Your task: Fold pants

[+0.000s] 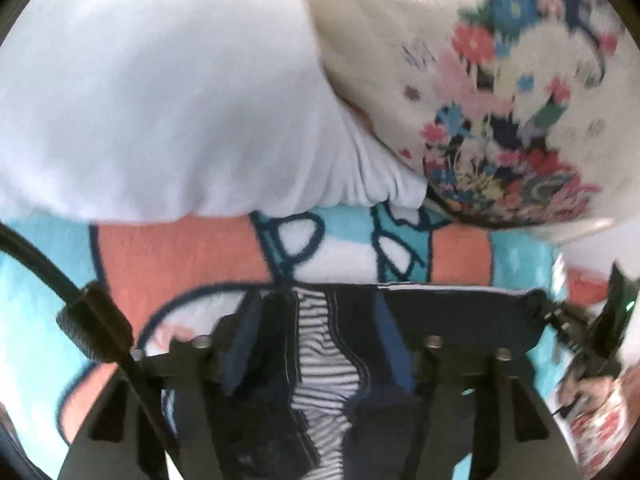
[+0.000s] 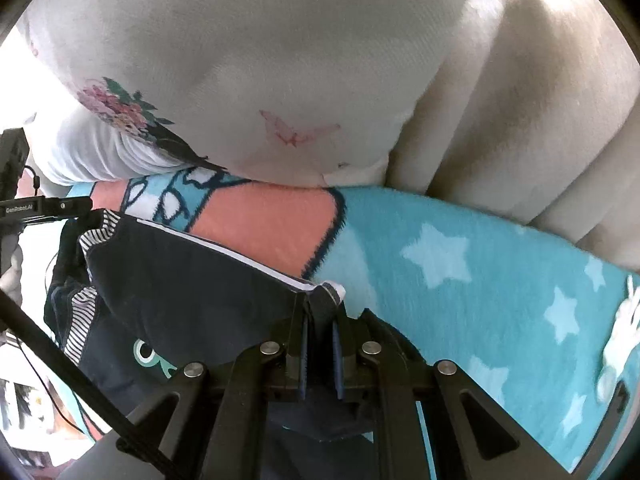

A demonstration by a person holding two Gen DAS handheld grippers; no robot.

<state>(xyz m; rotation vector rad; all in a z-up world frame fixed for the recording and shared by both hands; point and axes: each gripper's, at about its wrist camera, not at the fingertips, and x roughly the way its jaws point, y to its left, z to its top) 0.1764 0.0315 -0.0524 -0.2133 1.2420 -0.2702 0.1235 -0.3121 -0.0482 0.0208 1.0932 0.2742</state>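
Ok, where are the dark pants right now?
The dark pants lie low and left in the right wrist view on the star blanket, one corner pinched in the right gripper.

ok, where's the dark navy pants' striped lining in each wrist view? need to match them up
Left wrist: the striped lining runs down the lower centre, between the left gripper's fingers.
Right wrist: the lining peeks out at the left edge of the navy pants, far from the right gripper.
Shared landmark: the orange patch on the blue blanket.
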